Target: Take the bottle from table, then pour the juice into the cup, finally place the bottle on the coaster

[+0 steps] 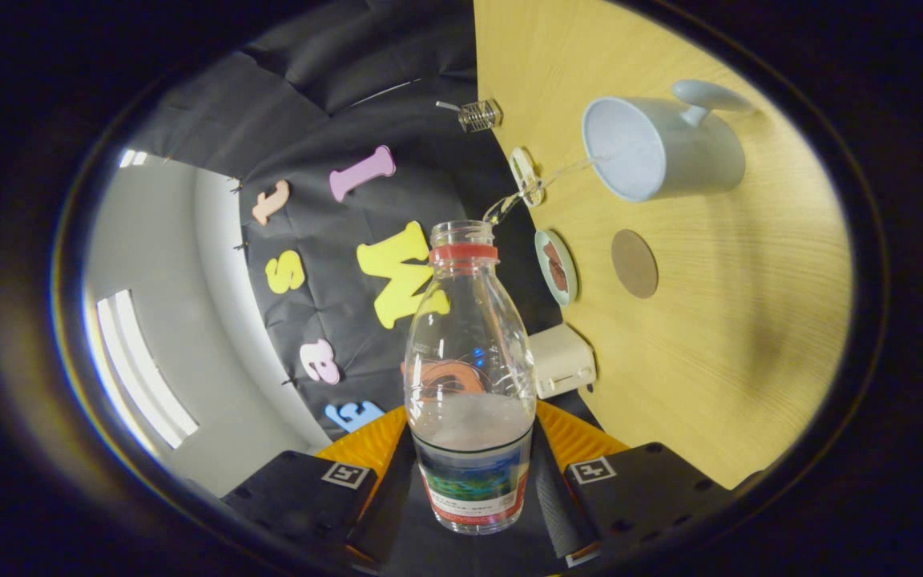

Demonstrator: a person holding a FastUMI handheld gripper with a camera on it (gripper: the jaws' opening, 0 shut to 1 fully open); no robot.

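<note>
Bright, even light; table (pixel 710 336) sharp, fisheye bending and blur at edges.

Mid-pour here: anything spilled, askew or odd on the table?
Nothing stands out. The jaws grip the clear plastic bottle, tilted, and its thin stream lands inside the pale blue mug. The round brown coaster sits bare on the dry-looking yellow wooden table.

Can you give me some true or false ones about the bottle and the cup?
1. The gripper holds the bottle between its fingers. True.
2. The bottle has its cap on. False: its mouth is open.
3. Liquid is streaming from the bottle into the cup. True.
4. The bottle stands on the coaster. False: the coaster is bare, beside the cup on the table.
</note>
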